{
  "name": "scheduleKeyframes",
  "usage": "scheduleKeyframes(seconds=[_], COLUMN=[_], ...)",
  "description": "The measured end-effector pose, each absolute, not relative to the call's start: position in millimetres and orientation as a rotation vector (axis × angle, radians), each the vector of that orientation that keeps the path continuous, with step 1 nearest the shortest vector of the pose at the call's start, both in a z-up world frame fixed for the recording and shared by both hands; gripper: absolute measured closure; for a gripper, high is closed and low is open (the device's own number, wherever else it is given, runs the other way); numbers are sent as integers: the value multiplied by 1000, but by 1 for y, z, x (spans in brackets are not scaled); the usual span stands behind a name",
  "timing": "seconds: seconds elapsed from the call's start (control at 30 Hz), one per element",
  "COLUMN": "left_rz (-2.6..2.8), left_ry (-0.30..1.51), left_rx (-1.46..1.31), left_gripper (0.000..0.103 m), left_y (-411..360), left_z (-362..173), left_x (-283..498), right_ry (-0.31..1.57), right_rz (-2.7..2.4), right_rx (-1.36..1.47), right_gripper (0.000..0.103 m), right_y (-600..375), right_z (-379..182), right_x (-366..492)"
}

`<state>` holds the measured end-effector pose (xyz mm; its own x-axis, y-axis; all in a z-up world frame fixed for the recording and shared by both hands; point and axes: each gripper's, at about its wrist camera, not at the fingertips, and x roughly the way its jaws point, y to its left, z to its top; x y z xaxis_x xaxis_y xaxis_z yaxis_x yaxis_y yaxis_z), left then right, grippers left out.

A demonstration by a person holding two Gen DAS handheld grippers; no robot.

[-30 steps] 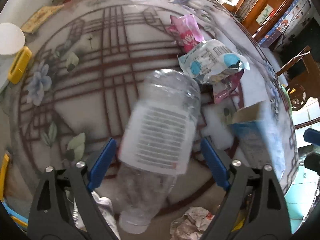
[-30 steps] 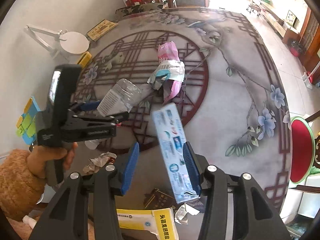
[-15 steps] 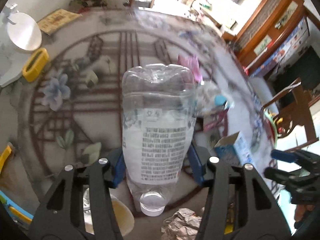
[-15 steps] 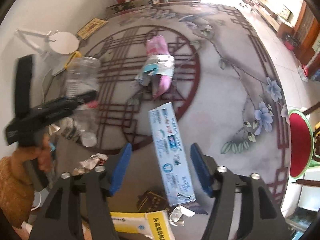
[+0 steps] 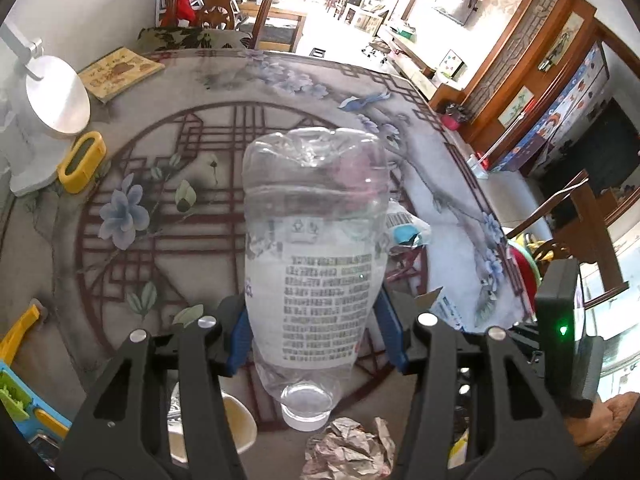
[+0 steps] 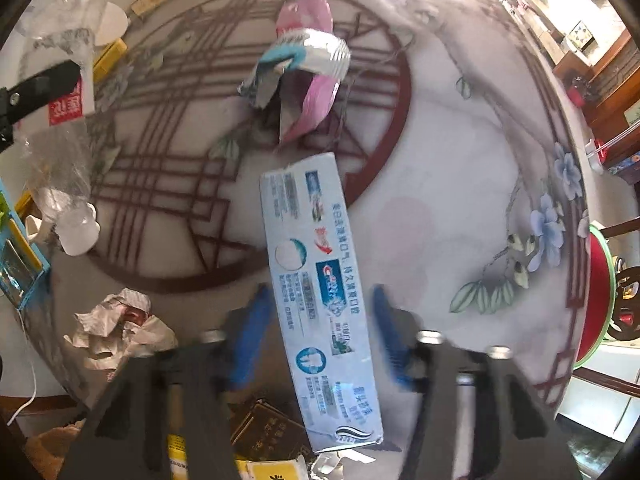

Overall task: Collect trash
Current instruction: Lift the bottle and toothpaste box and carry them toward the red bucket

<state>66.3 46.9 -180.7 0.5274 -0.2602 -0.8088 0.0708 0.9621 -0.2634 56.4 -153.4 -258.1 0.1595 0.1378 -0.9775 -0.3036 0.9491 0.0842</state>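
A clear plastic bottle [image 5: 312, 264] with a white printed label hangs above the round patterned table [image 5: 168, 248], cap toward the camera. My left gripper [image 5: 314, 336] is shut on it, blue pads pressing both sides of the label. In the right wrist view the same bottle [image 6: 60, 140] is at the left edge. A light blue toothpaste box [image 6: 316, 288] sits between the jaws of my right gripper [image 6: 318, 328]. Those jaws are closing, with a gap on each side of the box. Pink and silver wrappers [image 6: 304, 64] lie farther out on the table.
Crumpled paper [image 6: 116, 324] lies near the table's near edge, beside a dark carton [image 6: 264, 432] and a yellow box [image 6: 272, 468]. A white lamp base [image 5: 56, 96], a yellow holder [image 5: 82, 162] and a book [image 5: 120, 72] sit at the far left. Chairs ring the table.
My left gripper closed on the bottle and rose with it, tilting up. My right gripper came down toward the table over the toothpaste box; its jaws widened, then narrowed.
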Motion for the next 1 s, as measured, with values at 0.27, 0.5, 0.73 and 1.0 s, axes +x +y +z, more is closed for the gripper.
scheduleKeyframes(seconds=[0.27, 0.5, 0.73, 1.0], left_rz=[-206, -245, -271, -272], left_ry=[983, 953, 943, 941], left_rx=[-236, -224, -207, -197], left_gripper=[52, 52, 52, 52], left_y=[46, 32, 16, 6], left_z=[-170, -154, -145, -143], left_x=[64, 64, 61, 57], right_ry=[1214, 1117, 1053, 1034], right_rz=[337, 341, 348, 359], right_rx=[-21, 70, 111, 123], right_gripper=[64, 64, 64, 64], right_y=[-167, -179, -187, -195], right_z=[-201, -160, -134, -125], right_x=[52, 53, 44, 37])
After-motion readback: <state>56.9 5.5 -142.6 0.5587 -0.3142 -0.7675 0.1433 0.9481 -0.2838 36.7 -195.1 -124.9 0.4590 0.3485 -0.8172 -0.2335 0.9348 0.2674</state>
